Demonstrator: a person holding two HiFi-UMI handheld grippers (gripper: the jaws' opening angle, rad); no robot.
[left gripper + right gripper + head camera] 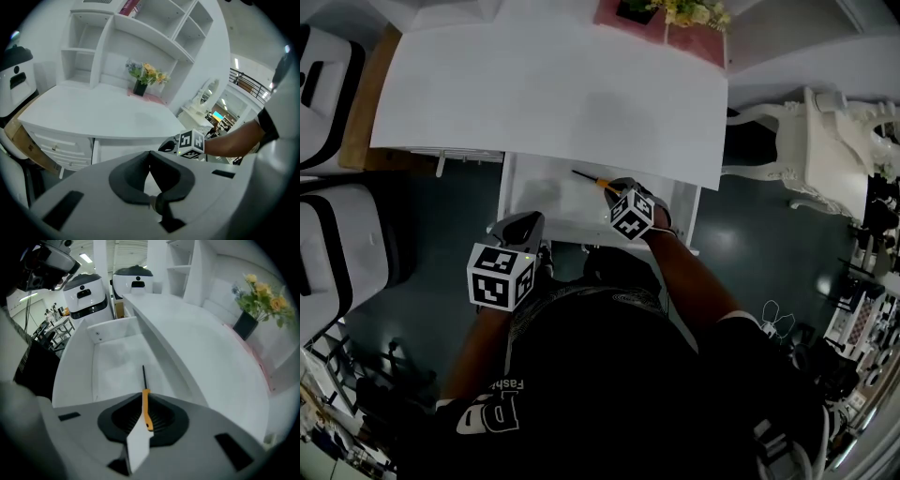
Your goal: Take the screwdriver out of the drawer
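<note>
Right gripper (pixel 145 405) is clamped tight on the orange-handled, black-shafted screwdriver (pixel 146 397), jaws closed on the handle, the thin shaft poking straight out ahead over the white open drawer (pixel 112 359); whether the tip touches the drawer floor, no telling from here. Its own view gives the grip cleanly, while the head view only catches the shaft and a sliver of orange past the marker cube, just under the front edge of the plain white tabletop (pixel 544 94). Over to the left gripper (pixel 150 157): jaws pressed together with nothing between them, held at the near left corner of the drawer, and its view picks up the other gripper's cube and the person's forearm (pixel 234 138) reaching in. That view also shows the tall white shelf unit (pixel 117 42) at the back of the tabletop and the closed small drawers (pixel 61 147) below it, both out of the head view. Dark vase of yellow flowers (pixel 142 78) stands on a pink mat (pixel 151 97). Around it all: dark green floor (pixel 441 244), white-and-black machines (pixel 86 291), an ornate white chair (pixel 825 141).
</note>
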